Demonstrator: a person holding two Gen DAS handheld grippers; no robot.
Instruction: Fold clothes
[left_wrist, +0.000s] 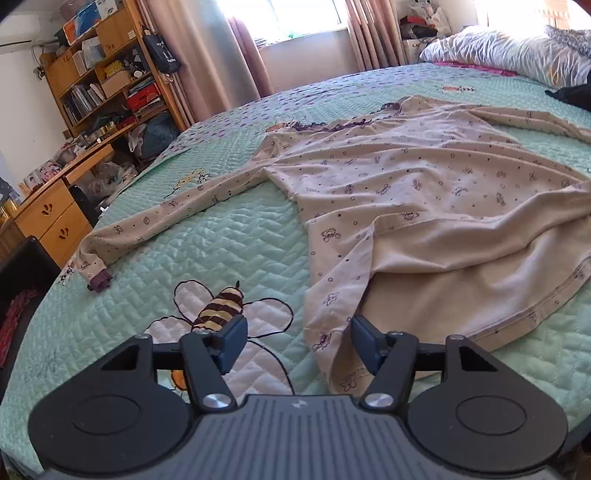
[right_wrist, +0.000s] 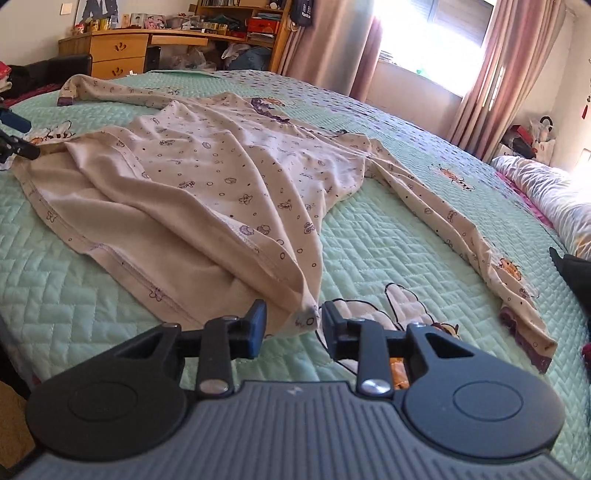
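- A cream long-sleeved pajama top (left_wrist: 424, 192) with small purple prints is spread rumpled on a mint-green quilted bedspread (left_wrist: 221, 240); its hem is partly turned up so the plain inner side is shown.
- The left gripper (left_wrist: 297, 341) is held wide open over the hem's left corner; cloth is seen between the fingers but is not pinched.
- The right gripper (right_wrist: 293, 328) is held open at the hem's right corner; a cloth tip sits between the fingers, ungripped.
- One sleeve (left_wrist: 155, 221) is stretched out toward the desk side, and its purple cuff (left_wrist: 99, 281) lies flat on the bedspread.
- The other sleeve (right_wrist: 472, 236) is stretched toward the pillow side.
- An embroidered bee (left_wrist: 221, 306) is seen on the bedspread just beside the left gripper.
- A white duvet (left_wrist: 517, 51) is bunched at the far end of the bed; a dark item (right_wrist: 576, 273) lies at the bed edge near the second sleeve.
- A cluttered wooden bookshelf (left_wrist: 107, 77), a wooden desk with drawers (right_wrist: 118, 55), and pink curtains (right_wrist: 487, 74) at a bright window are seen behind the bed.
- No writing can be read.
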